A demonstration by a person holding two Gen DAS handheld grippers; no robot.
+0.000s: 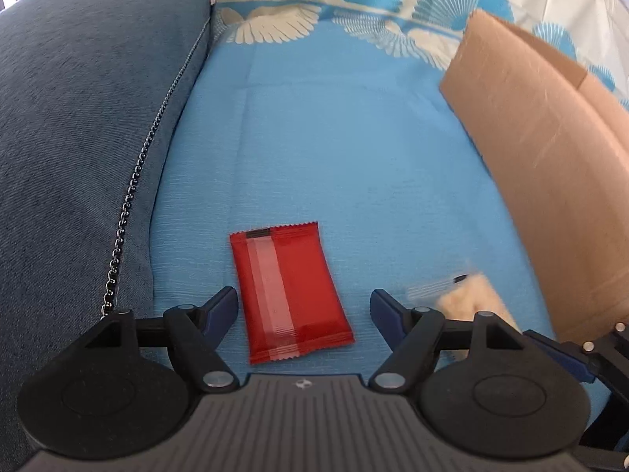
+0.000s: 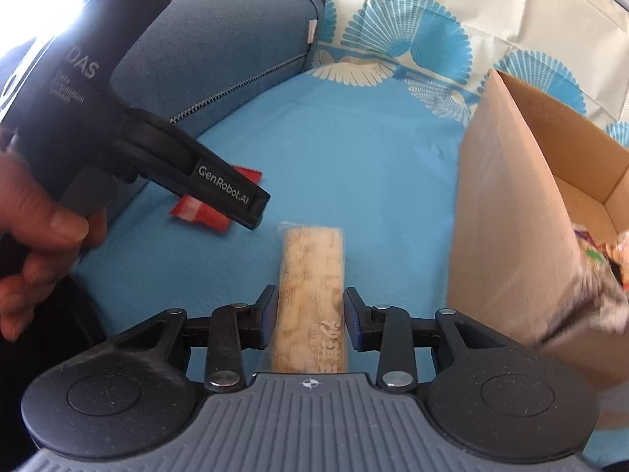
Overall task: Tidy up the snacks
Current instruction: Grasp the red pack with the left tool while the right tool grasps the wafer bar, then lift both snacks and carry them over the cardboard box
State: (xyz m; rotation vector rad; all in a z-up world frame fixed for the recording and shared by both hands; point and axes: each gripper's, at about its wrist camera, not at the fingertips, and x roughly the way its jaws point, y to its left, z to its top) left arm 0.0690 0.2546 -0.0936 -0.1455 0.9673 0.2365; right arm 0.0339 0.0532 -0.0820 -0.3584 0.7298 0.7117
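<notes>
A sofa carries everything: a grey-blue armrest (image 1: 86, 126) with a zipper seam on the left, then a blue cloth (image 1: 314, 149) over the seat, its border printed with blue and cream fans, then a brown cardboard box (image 1: 542, 165) standing on the cloth at the right. In the right wrist view the box (image 2: 507, 204) is open at the top, with blurred colourful wrappers (image 2: 601, 259) inside near its close corner.

The red packet (image 1: 289, 293) lies flat on the cloth, seam side up with a pale strip down its middle and crimped ends. Its long axis runs away from the left gripper (image 1: 303, 306), tilted slightly left at the far end. That gripper's fingers are spread wide, one on each side of the packet's near half, apart from it.

The beige bar (image 2: 311, 299) in a clear wrapper with printed characters points straight ahead from the right gripper (image 2: 310, 314), whose fingers pinch its near part from both sides. It is just left of the box.
</notes>
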